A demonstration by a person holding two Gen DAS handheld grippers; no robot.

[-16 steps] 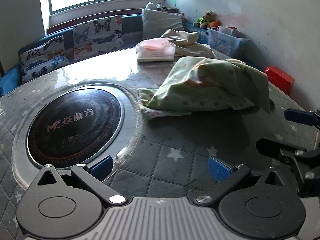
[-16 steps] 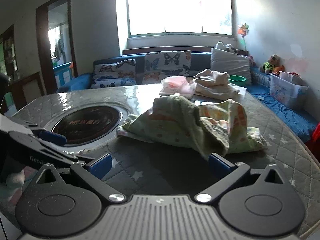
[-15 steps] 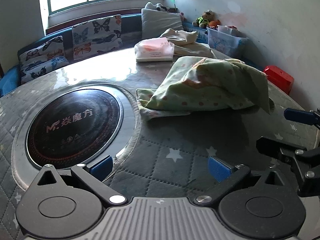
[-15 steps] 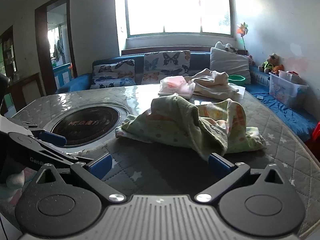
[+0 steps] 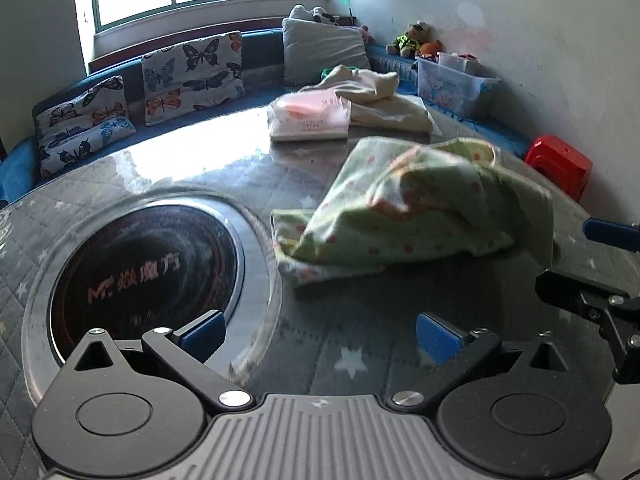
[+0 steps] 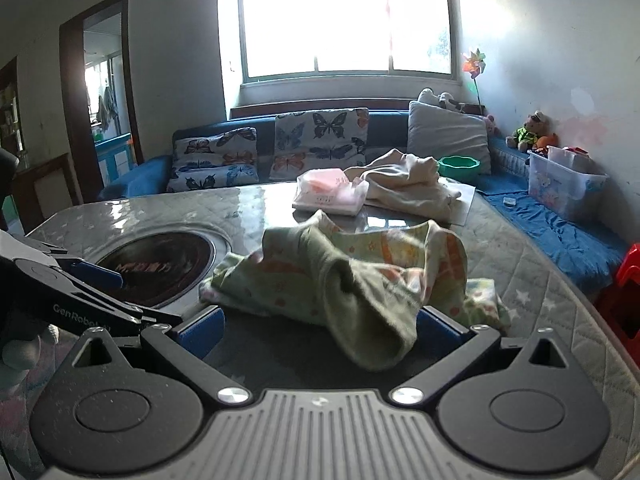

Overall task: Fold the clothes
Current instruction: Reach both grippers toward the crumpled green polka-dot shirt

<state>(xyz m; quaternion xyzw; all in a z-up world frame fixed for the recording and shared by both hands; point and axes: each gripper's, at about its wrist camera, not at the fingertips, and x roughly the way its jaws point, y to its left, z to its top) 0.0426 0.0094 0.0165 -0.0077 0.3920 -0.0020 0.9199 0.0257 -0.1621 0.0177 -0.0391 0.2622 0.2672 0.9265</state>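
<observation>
A crumpled green garment with pink dots lies on the quilted grey table, right of the centre. My left gripper hovers short of it, open, blue pads wide apart and nothing between them. In the left wrist view the right gripper enters from the right edge, beside the garment. In the right wrist view the garment fills the middle. A hanging fold of it reaches down between the fingers of my open right gripper, and no pad presses on it. The left gripper shows at the left.
A round black cooktop is sunk into the table at the left. A pink and white packet and a cream cloth lie at the far side. Beyond are a blue sofa with butterfly cushions, a plastic bin and a red stool.
The right gripper has moved forward, so the garment's fold now lies between its fingers. The left gripper has come slightly nearer the garment. Both stay open.
</observation>
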